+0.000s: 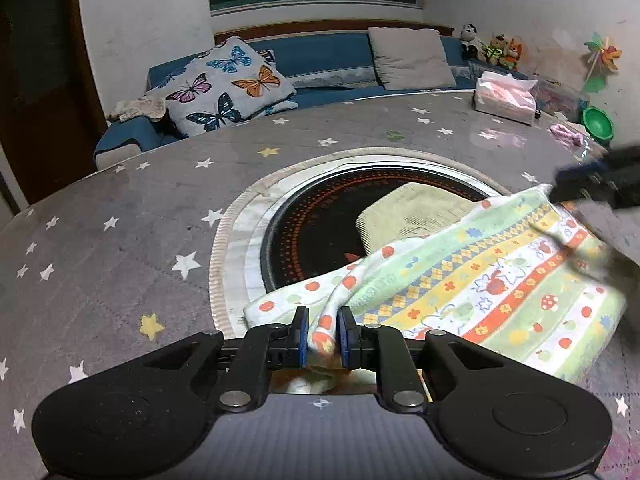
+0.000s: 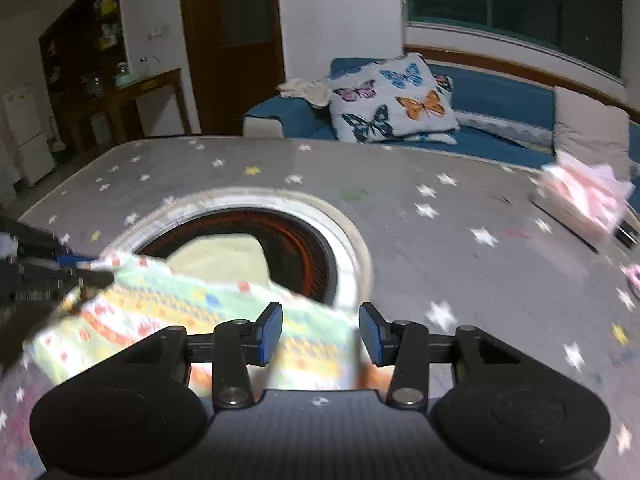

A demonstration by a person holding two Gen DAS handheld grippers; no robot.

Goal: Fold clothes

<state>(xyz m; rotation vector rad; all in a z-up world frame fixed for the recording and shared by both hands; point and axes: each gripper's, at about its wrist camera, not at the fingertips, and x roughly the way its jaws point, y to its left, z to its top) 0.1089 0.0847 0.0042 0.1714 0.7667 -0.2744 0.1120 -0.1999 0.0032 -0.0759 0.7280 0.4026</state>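
A small patterned cloth (image 1: 480, 284), striped green, yellow and white with fruit prints, lies half lifted over the round black hotplate (image 1: 312, 224) in the table's middle. My left gripper (image 1: 323, 334) is shut on a bunched corner of the cloth near the front. My right gripper (image 2: 320, 332) is open, its jaws wide apart, with the cloth's edge (image 2: 312, 344) between and below its pads. In the left wrist view the right gripper (image 1: 592, 184) appears at the cloth's far right corner. A pale yellow folded cloth (image 1: 416, 212) lies on the hotplate behind.
The grey star-print table cover (image 1: 120, 216) surrounds the hotplate. A pink tissue pack (image 1: 506, 96) and a green bowl (image 1: 598, 122) stand at the far right. A blue sofa with a butterfly cushion (image 1: 228, 84) is behind the table.
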